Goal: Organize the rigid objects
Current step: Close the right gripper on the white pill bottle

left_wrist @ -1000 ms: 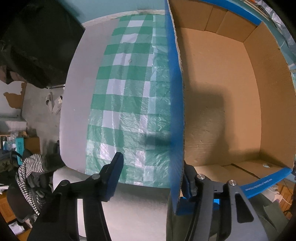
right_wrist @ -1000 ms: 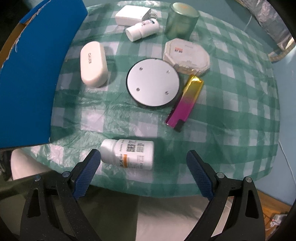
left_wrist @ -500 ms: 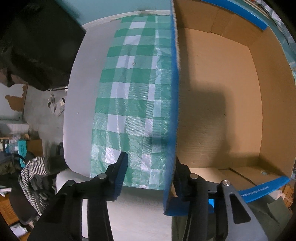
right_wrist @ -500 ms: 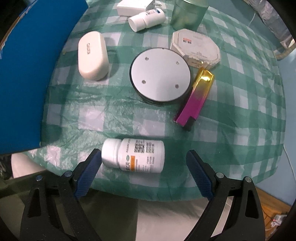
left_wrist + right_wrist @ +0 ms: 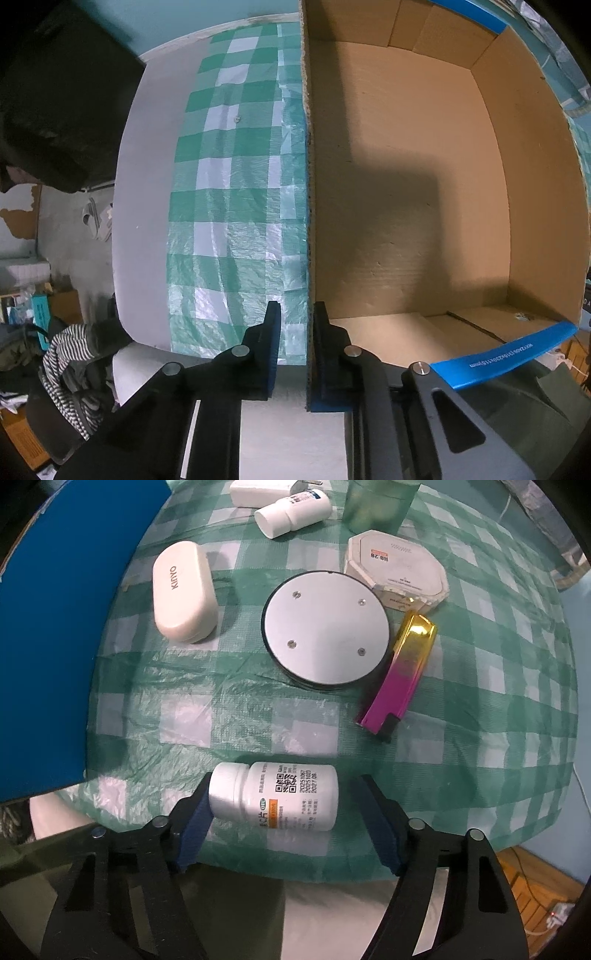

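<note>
A white pill bottle (image 5: 284,799) lies on its side on the green checked cloth, between the fingers of my right gripper (image 5: 283,784). Its jaws are closing: the left pad is at the cap, and a gap remains at the bottle's base. An empty cardboard box (image 5: 406,166) with blue outer faces stands on the cloth. My left gripper (image 5: 295,314) straddles the box's near wall (image 5: 309,184). Those jaws are closing too, the inner pad against the cardboard and the outer pad still apart from it.
Beyond the bottle lie a white oval case (image 5: 183,590), a round grey disc (image 5: 325,627), a pink and gold lighter (image 5: 400,672), an octagonal white box (image 5: 397,572), a small white bottle (image 5: 293,511) and a green tin (image 5: 380,502). The box's blue side (image 5: 55,627) stands at left.
The left jaws have narrowed around the box wall. The right gripper has come closer to the pill bottle, and its jaws have narrowed around it.
</note>
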`<control>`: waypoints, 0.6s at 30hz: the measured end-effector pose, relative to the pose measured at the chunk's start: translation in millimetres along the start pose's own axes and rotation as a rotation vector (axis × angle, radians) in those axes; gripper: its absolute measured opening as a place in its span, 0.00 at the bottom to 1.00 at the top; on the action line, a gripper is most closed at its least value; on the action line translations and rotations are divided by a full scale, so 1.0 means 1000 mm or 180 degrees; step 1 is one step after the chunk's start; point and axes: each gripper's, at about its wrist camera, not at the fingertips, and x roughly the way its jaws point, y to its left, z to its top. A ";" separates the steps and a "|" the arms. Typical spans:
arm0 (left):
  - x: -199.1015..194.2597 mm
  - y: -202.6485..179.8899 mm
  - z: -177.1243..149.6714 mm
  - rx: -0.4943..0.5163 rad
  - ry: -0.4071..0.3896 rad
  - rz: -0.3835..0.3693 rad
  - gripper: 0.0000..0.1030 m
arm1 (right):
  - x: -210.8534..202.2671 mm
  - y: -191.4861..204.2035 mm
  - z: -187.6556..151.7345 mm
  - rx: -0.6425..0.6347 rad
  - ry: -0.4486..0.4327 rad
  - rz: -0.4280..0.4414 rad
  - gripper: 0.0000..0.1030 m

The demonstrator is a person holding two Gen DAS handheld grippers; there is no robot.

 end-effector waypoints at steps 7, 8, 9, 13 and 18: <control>0.001 -0.003 0.000 0.0021 0.0003 -0.0008 0.11 | -0.007 0.005 0.009 -0.0001 -0.0023 -0.0012 0.57; 0.001 -0.002 0.001 0.0021 0.0004 -0.0012 0.11 | -0.008 0.007 0.011 0.0006 -0.0021 0.0025 0.56; 0.001 -0.001 0.001 0.0020 0.0001 -0.0017 0.11 | -0.011 0.002 0.009 0.0008 -0.0025 0.0051 0.56; 0.001 0.000 0.000 0.0019 -0.0005 -0.0033 0.11 | -0.024 0.009 0.022 -0.0033 -0.0070 0.0112 0.56; 0.000 -0.003 0.001 0.0048 -0.0009 -0.0042 0.11 | -0.042 0.016 0.049 -0.0069 -0.0157 0.0165 0.56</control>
